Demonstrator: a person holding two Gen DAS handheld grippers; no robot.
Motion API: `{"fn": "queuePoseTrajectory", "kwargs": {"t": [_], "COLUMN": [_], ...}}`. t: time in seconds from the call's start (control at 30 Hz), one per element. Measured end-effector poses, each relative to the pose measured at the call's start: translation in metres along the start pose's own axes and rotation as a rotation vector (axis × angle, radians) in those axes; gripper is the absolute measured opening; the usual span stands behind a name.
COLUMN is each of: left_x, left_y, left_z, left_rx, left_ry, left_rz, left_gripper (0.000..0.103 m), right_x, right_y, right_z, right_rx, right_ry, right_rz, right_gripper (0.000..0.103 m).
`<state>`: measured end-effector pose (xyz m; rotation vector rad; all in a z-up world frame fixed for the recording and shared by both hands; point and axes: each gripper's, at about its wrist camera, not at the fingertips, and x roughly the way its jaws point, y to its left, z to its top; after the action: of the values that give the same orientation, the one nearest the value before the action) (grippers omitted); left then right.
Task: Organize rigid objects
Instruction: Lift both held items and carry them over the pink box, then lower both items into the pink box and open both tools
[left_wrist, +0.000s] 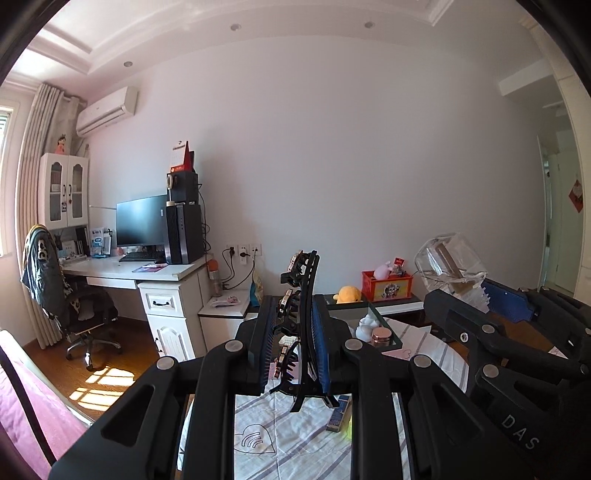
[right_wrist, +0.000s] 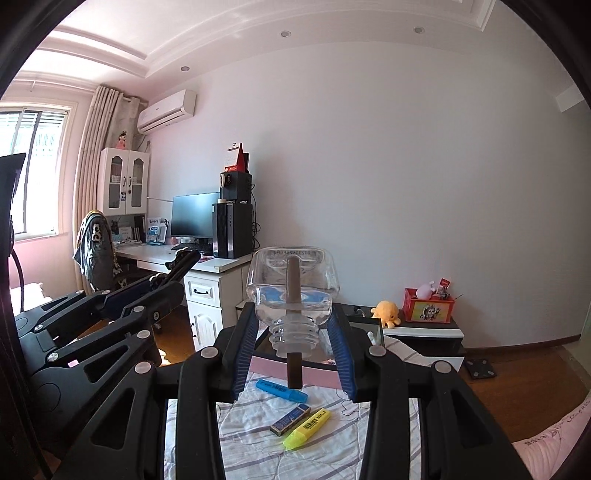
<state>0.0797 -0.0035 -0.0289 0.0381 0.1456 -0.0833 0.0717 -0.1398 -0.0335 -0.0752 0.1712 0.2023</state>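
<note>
The bed (right_wrist: 280, 454) with its striped sheet is the biggest thing here, and it carries the loose things. At its far edge sits a pink tray (right_wrist: 266, 363) with small things inside.

The right gripper (right_wrist: 293, 354) is held up over the bed. Its blue pads are pressed on a clear glass bottle (right_wrist: 291, 284), down near the bottle's ridged neck. The bottle is tipped, with its neck toward the camera. A brown stick (right_wrist: 293, 325) runs through the bottle and pokes out of its mouth.

The left gripper (left_wrist: 293, 347) is up in the air too. Its fingers are clamped on a black hair clip (left_wrist: 303, 317), which stands almost straight up between them.

On the sheet, near the middle, lie a blue marker (right_wrist: 282, 390), a small dark box (right_wrist: 290, 419) and a yellow marker (right_wrist: 306, 428). The box and the yellow marker lie just beside each other.

The bottle could likely slip, because glass is smooth and the pads hold only its narrow part. The stick might slide out if the bottle tips more. The two grippers are near each other, so they could bump.
</note>
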Motion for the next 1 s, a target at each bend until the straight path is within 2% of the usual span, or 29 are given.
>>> {"fn": "queuePoseTrajectory", "kwargs": {"t": [0.2,0.43,0.67,0.83,1.0], "left_x": [0.008,0.063,0.173,0.271,0.354], "left_y": [-0.008,-0.015,-0.031,-0.033,-0.025], "left_z": [-0.001,-0.002,-0.006,-0.018,-0.047], "left_rx": [0.012,0.023,0.069,0.083,0.063], "left_ry": [0.015,0.091,0.199,0.34,0.487], "left_rz": [-0.013,-0.07,-0.089,-0.112,-0.121], "left_gripper": [0.019,0.019,0.019,0.019,0.019], "right_x": [0.01,0.051,0.132,0.206,0.274], "right_y": [-0.008,-0.028,-0.066,-0.103,-0.134], "right_z": [-0.002,-0.009,-0.015,-0.029,-0.059], "right_rx": [0.004,0.013,0.026,0.052,0.072], "right_ry": [0.023,0.081,0.172,0.279,0.4], "right_rz": [0.002,0.003,0.001,-0.023,-0.04], "right_gripper": [0.04,0.04,0.04,0.04,0.04]}}
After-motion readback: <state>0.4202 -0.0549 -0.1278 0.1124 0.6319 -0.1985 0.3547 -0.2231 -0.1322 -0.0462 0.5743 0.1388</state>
